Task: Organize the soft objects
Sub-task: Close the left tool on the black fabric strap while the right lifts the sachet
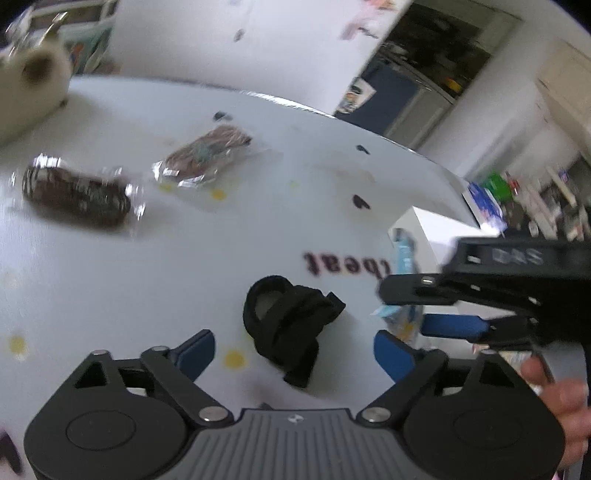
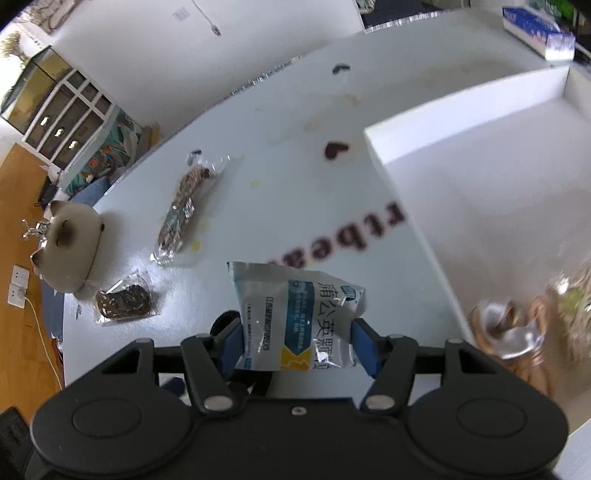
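A black rolled fabric piece (image 1: 291, 321) lies on the white table (image 1: 166, 266) between the blue pads of my left gripper (image 1: 293, 349), which is open and not touching it. My right gripper (image 2: 297, 341) is shut on a white and blue sachet (image 2: 295, 306), held above the table beside the white box (image 2: 461, 122). In the left wrist view the right gripper (image 1: 404, 310) comes in from the right with the sachet (image 1: 404, 258) in it. A person's hand (image 1: 565, 398) shows at the right edge.
Two clear-wrapped brown snacks (image 1: 77, 195) (image 1: 207, 155) lie further back on the table, also seen as packs (image 2: 123, 301) (image 2: 184, 210). A cream plush toy (image 2: 70, 251) sits at the table's edge. Another wrapped pack (image 2: 517, 325) lies inside the box. A tissue box (image 2: 535, 29) stands behind.
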`<action>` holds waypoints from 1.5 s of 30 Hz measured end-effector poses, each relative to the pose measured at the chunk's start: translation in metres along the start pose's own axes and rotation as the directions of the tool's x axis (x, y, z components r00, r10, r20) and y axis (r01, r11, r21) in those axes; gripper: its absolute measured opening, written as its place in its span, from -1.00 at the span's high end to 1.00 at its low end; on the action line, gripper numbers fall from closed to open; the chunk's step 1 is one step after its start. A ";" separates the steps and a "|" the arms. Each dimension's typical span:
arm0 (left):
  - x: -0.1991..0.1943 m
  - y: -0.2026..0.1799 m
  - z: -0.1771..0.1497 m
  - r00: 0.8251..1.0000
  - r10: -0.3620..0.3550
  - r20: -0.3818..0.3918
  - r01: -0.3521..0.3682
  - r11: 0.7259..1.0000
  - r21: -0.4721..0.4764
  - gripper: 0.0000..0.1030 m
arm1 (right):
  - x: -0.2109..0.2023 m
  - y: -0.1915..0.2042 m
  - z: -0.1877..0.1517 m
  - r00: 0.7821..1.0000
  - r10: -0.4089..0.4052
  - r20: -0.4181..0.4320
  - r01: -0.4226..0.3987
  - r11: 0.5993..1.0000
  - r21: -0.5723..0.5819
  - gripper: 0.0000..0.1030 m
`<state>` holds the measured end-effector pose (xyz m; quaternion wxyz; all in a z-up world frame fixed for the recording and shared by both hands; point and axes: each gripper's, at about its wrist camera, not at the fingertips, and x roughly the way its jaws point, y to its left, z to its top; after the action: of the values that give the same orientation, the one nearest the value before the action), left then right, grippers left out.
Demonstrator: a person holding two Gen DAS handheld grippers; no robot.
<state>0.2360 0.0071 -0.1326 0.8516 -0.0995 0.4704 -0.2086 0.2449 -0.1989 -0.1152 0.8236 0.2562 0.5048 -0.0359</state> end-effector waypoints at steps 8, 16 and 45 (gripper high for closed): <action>0.014 -0.009 0.007 0.999 0.042 0.013 -0.041 0.992 -0.116 -0.65 | -0.033 -0.008 0.008 0.995 0.034 0.099 -0.025 0.996 -0.091 -0.22; 0.034 -0.011 0.009 0.995 0.104 -0.006 -0.103 0.972 -0.209 -0.20 | -0.049 -0.027 0.011 0.991 0.038 0.130 -0.024 0.994 -0.106 -0.22; -0.035 -0.042 0.000 0.980 0.113 0.161 -0.101 0.992 -0.081 0.74 | -0.082 -0.026 -0.027 0.978 0.081 0.193 -0.035 0.972 -0.231 -0.22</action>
<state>0.2084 -0.0144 -0.0902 0.8936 -0.1216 0.4099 -0.1364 0.1745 -0.2250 -0.0653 0.8949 0.1704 0.4120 0.0206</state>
